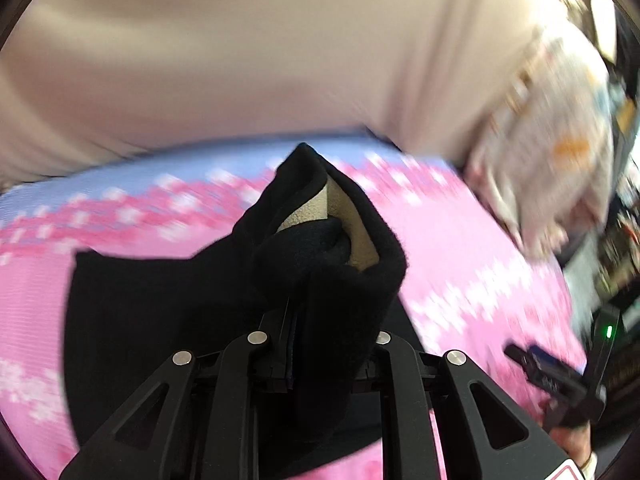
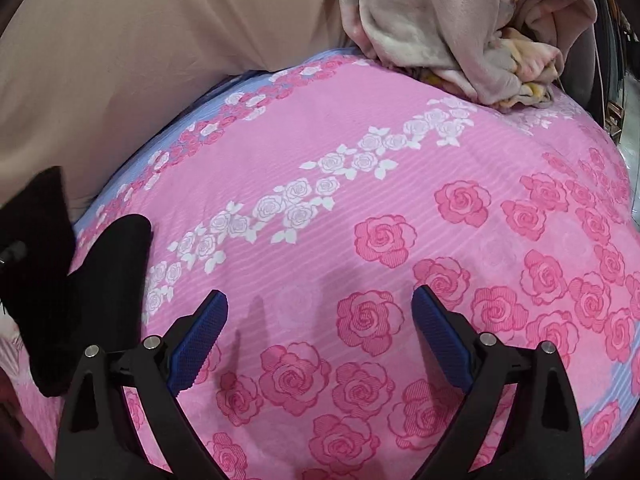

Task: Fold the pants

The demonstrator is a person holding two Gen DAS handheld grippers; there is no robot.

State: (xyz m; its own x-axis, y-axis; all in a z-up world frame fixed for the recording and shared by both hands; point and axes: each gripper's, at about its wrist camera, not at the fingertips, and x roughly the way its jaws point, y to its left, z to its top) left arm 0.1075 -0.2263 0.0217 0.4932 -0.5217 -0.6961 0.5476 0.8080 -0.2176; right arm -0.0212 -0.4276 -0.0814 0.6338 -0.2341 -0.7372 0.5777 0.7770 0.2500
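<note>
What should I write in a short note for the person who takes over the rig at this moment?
Left gripper: shut on the pants, a bunched black part with pale lining lifted above the bed.
Right gripper: open, nothing between its pads, hanging over the pink sheet.
Pants: black, at the left edge in the right wrist view; the rest hangs from the left grip toward the sheet.
Blanket: heaped at the far end of the bed, away from the work.
Done: one end picked up. No finished fold is visible.
Left: probably lay the pants flat, take a second edge with the right gripper, then fold.
</note>
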